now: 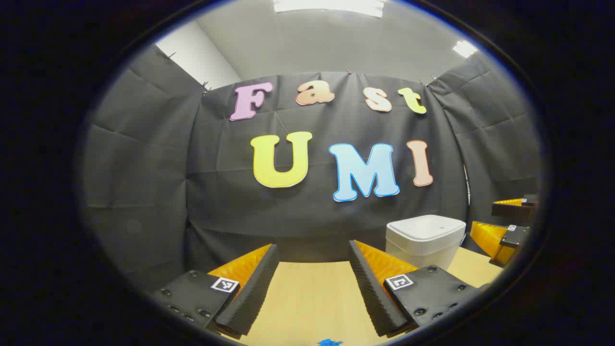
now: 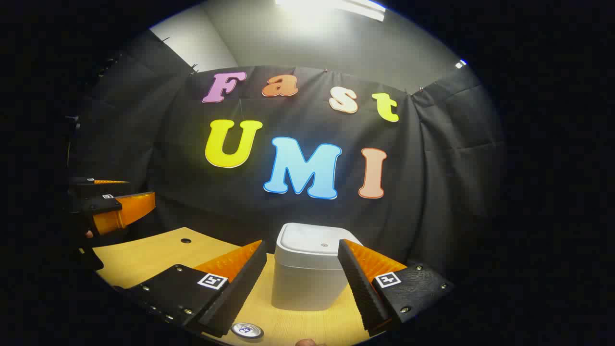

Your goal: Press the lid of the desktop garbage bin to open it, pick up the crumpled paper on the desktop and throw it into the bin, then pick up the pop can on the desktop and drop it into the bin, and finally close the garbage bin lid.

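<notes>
Pressing the lid looks to be the step in hand, since the garbage bin (image 2: 307, 274) stands on the desktop (image 2: 158, 254) with its lid (image 2: 319, 246) down and flat; in the right gripper view the right gripper (image 2: 301, 283) hangs just in front of the bin with its jaws spread wide and nothing between them, the bin framed squarely in the gap; the small round mark (image 2: 324, 245) near the lid's front edge is probably the place to push, though it is too small to be sure; a good press, I judge, would come from one fingertip or from drawn-together jaws brought down on that front part of the lid, straight and short, so the light bin does not skid back toward the cloth wall; the pop can (image 2: 247, 330) stands upright just beneath the right gripper's near finger, its top showing, so the approach should rise over it rather than sweep low; in the left gripper view the left gripper (image 1: 312, 283) also has its jaws spread and holds nothing, well to the side of the bin (image 1: 423, 240), above bare desktop; a scrap of blue (image 1: 330, 342) at that view's lower edge cannot be identified; I cannot locate the crumpled paper from these views.
</notes>
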Tool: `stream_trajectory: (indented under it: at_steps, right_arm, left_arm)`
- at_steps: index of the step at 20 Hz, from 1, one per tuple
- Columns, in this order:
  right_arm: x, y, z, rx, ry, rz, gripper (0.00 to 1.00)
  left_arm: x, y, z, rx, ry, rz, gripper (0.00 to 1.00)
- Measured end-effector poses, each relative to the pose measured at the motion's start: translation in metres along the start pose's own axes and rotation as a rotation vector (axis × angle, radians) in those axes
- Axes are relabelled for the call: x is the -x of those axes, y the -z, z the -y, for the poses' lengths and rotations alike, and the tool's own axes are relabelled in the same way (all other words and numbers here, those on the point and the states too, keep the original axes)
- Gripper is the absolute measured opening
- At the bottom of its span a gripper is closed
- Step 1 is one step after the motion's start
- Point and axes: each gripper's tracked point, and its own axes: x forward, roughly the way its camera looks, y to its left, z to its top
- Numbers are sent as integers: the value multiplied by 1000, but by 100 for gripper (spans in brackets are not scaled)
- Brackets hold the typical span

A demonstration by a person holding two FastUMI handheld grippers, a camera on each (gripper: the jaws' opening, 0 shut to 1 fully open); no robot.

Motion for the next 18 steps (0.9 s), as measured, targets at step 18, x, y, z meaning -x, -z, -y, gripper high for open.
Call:
stream_trajectory:
  at_steps: [18]
  right_arm:
    - [-12, 18, -3, -33, -18, -43, 96]
  left_arm:
    - [-3, 16, 6, -5, -17, -31, 100]
